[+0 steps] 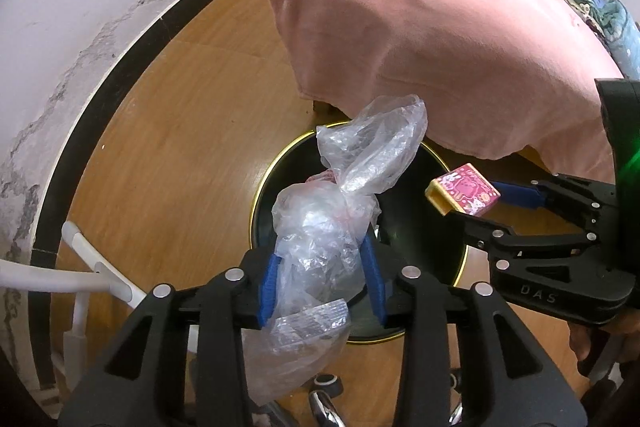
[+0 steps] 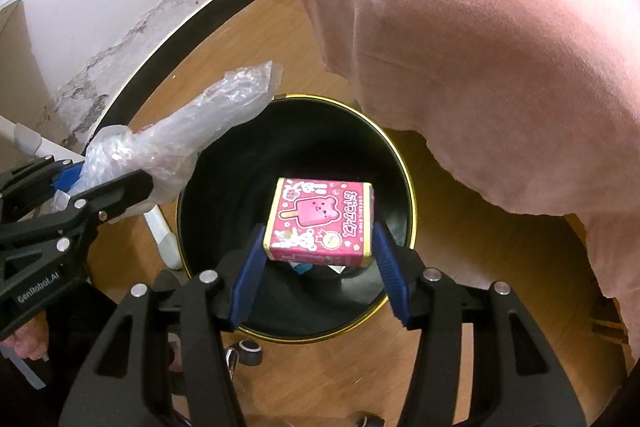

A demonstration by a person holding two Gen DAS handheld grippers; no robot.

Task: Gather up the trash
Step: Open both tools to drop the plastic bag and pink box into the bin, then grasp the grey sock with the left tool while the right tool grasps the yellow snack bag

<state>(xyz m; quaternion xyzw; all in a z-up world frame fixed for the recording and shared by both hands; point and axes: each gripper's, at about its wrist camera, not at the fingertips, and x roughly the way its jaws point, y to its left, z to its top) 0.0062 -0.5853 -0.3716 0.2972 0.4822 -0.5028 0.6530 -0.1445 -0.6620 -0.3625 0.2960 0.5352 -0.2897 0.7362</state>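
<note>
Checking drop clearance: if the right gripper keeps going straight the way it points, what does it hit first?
Likely the inside of the black bin. The right gripper points down into its open mouth with the pink box between its pads, so the box would arrive first. Depth is unclear.

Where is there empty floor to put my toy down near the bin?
Bare wooden floor lies between the black bin and the dark baseboard, and right of the bin by the pink blanket. Over the bin it is crowded: left gripper with plastic bag, right gripper with pink box.
</note>
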